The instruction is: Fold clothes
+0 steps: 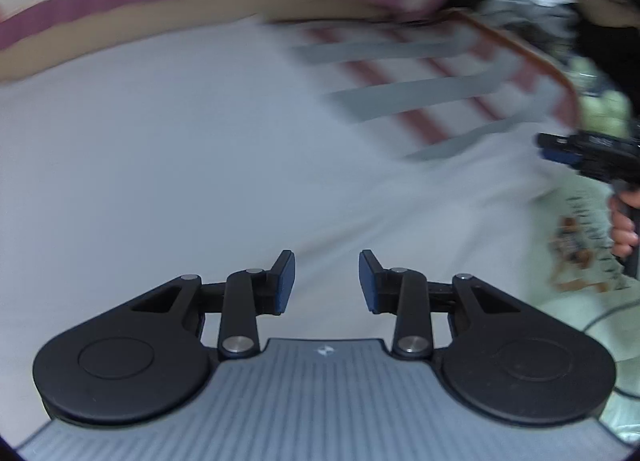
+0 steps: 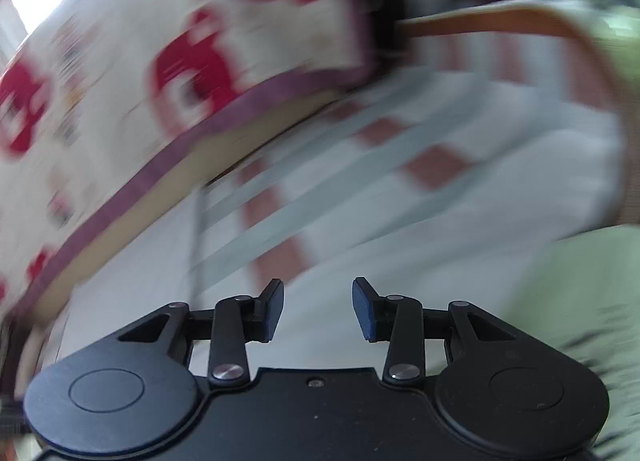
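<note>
Left wrist view: my left gripper (image 1: 327,279) gapes, nothing between the pads; right gripper (image 2: 318,309) likewise wide and empty. Striped cloth (image 1: 400,97) lies flat at 1 o'clock, released, I judge, so both can regrip.

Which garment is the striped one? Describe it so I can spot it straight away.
Start from the white work surface. At its far side, in front of the cream cloth with red prints, lies the striped garment, flat against an orange-brown edge. Unlike the pale green printed cloth beside it, it is white, crossed by grey bands and red-brown stripes.
</note>
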The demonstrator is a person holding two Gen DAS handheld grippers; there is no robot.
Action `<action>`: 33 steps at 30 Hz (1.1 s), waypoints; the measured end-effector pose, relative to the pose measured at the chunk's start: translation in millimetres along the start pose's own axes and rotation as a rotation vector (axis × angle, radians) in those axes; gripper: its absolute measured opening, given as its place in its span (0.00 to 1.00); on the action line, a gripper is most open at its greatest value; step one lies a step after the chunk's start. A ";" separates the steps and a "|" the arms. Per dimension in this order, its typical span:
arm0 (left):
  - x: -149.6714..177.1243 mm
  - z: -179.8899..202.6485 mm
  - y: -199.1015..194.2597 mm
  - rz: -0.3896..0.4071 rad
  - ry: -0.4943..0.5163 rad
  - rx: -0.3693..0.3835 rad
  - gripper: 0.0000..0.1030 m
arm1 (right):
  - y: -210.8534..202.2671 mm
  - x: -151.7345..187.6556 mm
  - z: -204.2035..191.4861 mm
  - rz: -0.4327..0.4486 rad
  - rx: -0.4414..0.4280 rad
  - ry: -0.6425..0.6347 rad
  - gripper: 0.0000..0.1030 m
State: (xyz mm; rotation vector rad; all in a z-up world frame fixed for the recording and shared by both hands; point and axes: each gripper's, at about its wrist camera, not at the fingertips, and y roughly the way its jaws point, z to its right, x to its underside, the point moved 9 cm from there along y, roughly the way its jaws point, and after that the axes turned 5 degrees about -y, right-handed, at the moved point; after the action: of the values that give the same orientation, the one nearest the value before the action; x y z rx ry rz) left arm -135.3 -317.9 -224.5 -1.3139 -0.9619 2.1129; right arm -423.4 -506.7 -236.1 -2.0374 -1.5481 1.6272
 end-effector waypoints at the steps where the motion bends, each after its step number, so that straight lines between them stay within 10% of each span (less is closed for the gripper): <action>1: -2.4 16.2 9.6 -0.005 0.040 0.025 0.33 | -5.0 -6.6 16.3 -0.002 0.027 0.032 0.46; 6: 7.7 66.9 35.0 -0.040 0.195 0.089 0.33 | -16.8 -31.6 79.8 -0.014 0.138 0.145 0.51; 17: 17.5 52.8 34.3 -0.073 0.163 0.003 0.32 | 32.1 -29.2 138.5 -0.096 0.354 0.272 0.60; 19: 11.4 47.0 23.1 -0.048 0.106 0.012 0.32 | 35.6 -30.8 134.4 -0.048 0.349 0.254 0.09; 23: -7.9 31.1 -2.6 0.016 -0.094 0.074 0.33 | 11.9 -50.6 56.5 0.140 0.307 -0.075 0.07; 33: -34.4 -24.4 -66.9 0.209 -0.290 0.065 0.34 | -11.7 -33.8 -189.7 0.168 -0.271 -0.284 0.07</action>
State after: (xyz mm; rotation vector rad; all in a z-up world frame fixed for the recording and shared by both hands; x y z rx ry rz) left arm -96.8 -291.1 -161.0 -1.1389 -0.8906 2.5246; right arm -280.6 -436.6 -126.8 -2.1992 -1.8220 1.9339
